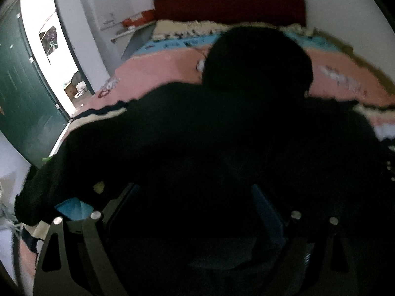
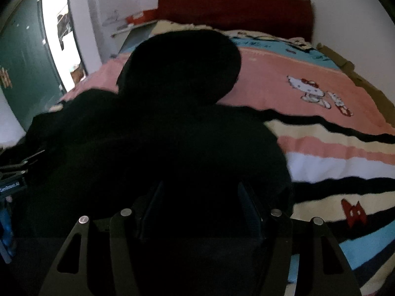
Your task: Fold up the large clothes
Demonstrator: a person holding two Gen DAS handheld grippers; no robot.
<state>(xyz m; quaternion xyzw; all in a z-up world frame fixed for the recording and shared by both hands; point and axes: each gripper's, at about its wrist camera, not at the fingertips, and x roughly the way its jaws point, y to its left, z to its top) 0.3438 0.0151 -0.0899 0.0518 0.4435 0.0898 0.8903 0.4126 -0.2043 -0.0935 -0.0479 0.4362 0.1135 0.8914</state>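
**Desk:** What does the frame show?

**Photographer:** A black hooded garment (image 2: 153, 133) lies spread across a bed (image 2: 321, 93) covered in a pink, cream and blue striped cartoon blanket. Its rounded hood (image 2: 182, 66) points to the far end, toward the dark red headboard (image 2: 234, 7). The body of the garment reaches to the near edge, under both tools.

**Desk:** And the tools?

**Photographer:** The left hand-held gripper (image 1: 195, 212) and the right hand-held gripper (image 2: 197, 209) both hang over the near hem. Each has its blue-lined fingers set apart, with black cloth filling the space between. The fabric is so dark that I cannot tell whether either one is pinching it or merely standing over it.

**Desk:** How will the garment handle?

**Photographer:** By its look it is soft, thick and limp. It should be fairly weighty for clothing, and it will likely sag and drag on the blanket, not hold a line. It is neither fragile nor slippery. I would judge the near hem corners the best hold, one per gripper, well apart, so the cloth lifts flat and folds toward the hood.

**Desk:** Anything else?

**Photographer:** A green door (image 1: 22, 93) stands open at far left.
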